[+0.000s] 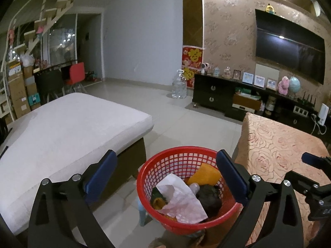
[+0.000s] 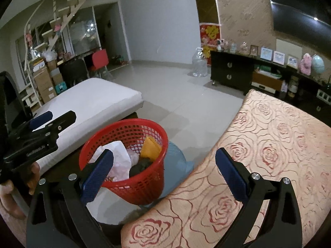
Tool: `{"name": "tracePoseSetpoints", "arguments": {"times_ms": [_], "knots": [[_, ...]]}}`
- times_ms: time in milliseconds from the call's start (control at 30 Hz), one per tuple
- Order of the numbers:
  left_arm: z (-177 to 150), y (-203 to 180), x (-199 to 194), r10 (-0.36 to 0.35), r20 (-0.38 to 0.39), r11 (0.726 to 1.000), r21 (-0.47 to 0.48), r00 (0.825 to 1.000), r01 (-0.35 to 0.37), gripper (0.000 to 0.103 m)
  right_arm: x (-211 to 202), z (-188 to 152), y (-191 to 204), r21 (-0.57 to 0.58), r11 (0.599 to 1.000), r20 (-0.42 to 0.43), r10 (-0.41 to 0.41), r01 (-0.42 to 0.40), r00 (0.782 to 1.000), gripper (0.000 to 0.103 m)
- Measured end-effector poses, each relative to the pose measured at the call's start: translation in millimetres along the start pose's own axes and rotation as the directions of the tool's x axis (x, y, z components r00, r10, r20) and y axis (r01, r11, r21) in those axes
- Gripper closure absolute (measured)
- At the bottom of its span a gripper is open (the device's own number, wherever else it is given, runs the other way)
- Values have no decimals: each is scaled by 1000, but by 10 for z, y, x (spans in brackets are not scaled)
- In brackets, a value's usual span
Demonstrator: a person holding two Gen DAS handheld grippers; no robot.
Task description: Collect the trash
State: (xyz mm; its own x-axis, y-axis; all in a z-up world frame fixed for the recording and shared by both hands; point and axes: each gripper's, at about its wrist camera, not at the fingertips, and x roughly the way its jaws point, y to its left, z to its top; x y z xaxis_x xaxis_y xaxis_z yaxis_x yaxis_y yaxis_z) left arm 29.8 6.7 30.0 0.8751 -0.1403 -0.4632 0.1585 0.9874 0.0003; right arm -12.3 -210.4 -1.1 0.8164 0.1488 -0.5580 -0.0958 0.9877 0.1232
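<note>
I've got both grippers empty, jaws spread wide: left gripper (image 1: 165, 173) over the red mesh basket (image 1: 144, 177), right gripper (image 2: 164, 167) btwn basket and rose-print tablecloth (image 2: 269, 144). Trash, incl. white paper (image 1: 180, 198), sits inside basket.

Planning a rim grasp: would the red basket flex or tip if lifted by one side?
The red basket looks like thin plastic mesh, so the rim would likely flex under the pads. It narrows toward the base, and paper and other loose trash fill it, so it probably tilts and may spill. It seems light.
</note>
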Motion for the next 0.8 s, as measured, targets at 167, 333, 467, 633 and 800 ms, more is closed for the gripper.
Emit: {"name": "tracePoseSetpoints", "arguments": {"times_ms": [167,333,467,633,800], "knots": [[-63,-62,-78,-5,10,1000,9,1000,5,8,-223,-116,67,-29,999,45,-33,34,998,7],[-141,-130,-135,-26,1,1000,10,1000,26,8,-328,-250,121,-37,999,53,-34,36,998,7],[-224,-180,-169,-38,-23,999,23,999,39,8,-362,-325,134,-32,999,44,-30,31,999,7],[-304,-228,-225,-36,-28,999,37,999,38,8,-378,-348,105,-21,999,42,-46,47,998,7],[-326,-279,-240,-32,-23,998,50,999,34,8,-388,-367,90,-6,999,41,-52,52,998,7]]}}
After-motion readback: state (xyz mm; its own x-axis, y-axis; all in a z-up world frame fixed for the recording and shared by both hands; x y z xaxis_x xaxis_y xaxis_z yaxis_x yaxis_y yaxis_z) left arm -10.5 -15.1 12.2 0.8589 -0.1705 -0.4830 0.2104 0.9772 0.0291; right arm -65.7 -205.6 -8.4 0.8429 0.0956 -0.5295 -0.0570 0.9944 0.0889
